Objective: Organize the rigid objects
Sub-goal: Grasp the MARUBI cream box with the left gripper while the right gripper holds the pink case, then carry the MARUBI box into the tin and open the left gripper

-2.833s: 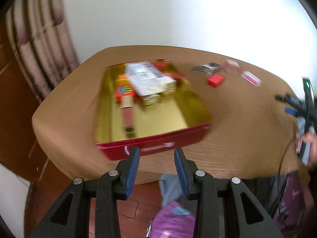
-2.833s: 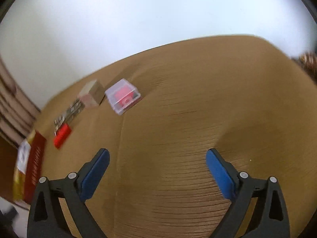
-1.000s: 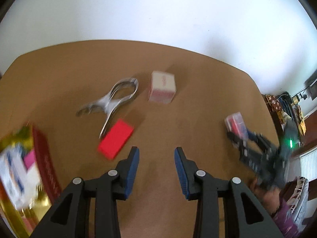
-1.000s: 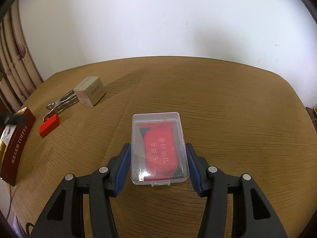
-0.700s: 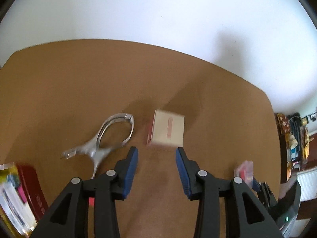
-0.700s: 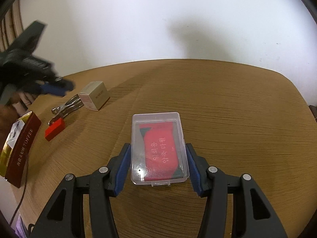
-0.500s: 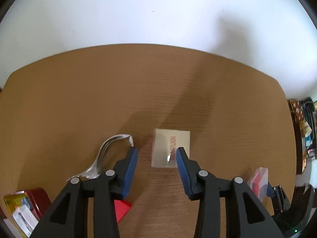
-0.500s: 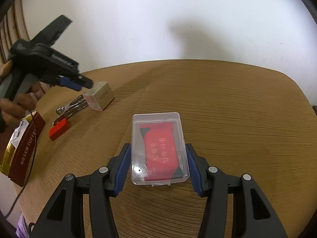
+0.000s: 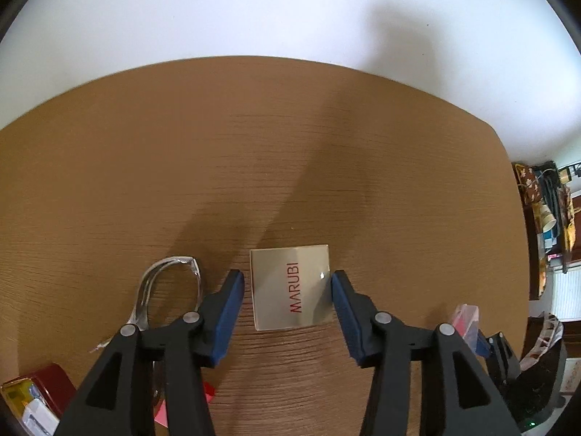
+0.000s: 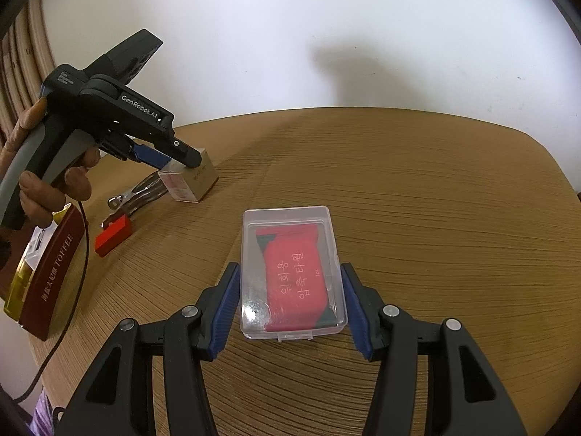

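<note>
A small beige box printed MARUBI stands on the brown table. My left gripper points down over it with the box between its blue pads. The jaws are opening, and a gap shows at the left pad. From the right wrist view the same box sits under the left gripper's fingers. My right gripper is shut on a clear plastic case holding a red card, low over the table.
Silver metal tongs lie just left of the box, with a red block beside them. A red toffee tin with items inside stands at the table's left edge. A hand grips the left gripper's handle. A white wall backs the table.
My left gripper swung from the tin across the table, came down over the beige box and widened its jaws around it. The right gripper closed on the clear case and has since kept still.
</note>
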The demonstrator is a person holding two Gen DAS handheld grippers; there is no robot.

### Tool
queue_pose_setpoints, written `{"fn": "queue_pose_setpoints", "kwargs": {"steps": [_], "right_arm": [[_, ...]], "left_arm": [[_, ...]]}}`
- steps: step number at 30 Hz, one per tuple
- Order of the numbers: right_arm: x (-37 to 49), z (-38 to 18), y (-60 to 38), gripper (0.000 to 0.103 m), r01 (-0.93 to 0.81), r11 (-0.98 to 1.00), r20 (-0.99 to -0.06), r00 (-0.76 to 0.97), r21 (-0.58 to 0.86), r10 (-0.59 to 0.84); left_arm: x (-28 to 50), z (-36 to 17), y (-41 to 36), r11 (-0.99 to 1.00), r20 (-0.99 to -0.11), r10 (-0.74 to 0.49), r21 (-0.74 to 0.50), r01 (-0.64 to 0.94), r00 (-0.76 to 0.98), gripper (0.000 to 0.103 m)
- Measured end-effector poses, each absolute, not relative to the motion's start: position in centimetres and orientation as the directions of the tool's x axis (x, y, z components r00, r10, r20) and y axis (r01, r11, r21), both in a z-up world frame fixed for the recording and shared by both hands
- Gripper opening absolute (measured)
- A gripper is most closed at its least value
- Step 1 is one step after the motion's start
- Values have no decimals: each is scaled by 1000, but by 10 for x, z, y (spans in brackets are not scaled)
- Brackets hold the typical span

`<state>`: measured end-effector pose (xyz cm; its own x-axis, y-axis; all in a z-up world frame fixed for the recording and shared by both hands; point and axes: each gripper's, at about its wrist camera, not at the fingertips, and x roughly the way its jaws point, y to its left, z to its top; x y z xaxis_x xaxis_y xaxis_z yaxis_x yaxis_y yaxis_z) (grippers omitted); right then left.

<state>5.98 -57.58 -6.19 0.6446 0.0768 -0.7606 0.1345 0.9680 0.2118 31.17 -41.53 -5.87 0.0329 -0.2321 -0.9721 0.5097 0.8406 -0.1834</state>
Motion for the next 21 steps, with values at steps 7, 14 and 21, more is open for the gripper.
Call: {"fn": "queue_pose_setpoints", "kwargs": {"steps": [7, 14, 21], "right_arm": [[62, -62, -577, 52, 135, 969, -764, 641, 208, 75], [66, -64, -578, 52, 137, 968, -767, 637, 210, 76], [68, -65, -579, 52, 143, 967, -769, 635, 211, 74]], "left_arm": [[315, -78, -423, 862, -977, -210, -201, 466, -33, 51], [293, -78, -418, 854, -988, -91, -15, 521, 121, 45], [236, -30, -388, 858, -949, -241, -109, 503, 205, 45]]}}
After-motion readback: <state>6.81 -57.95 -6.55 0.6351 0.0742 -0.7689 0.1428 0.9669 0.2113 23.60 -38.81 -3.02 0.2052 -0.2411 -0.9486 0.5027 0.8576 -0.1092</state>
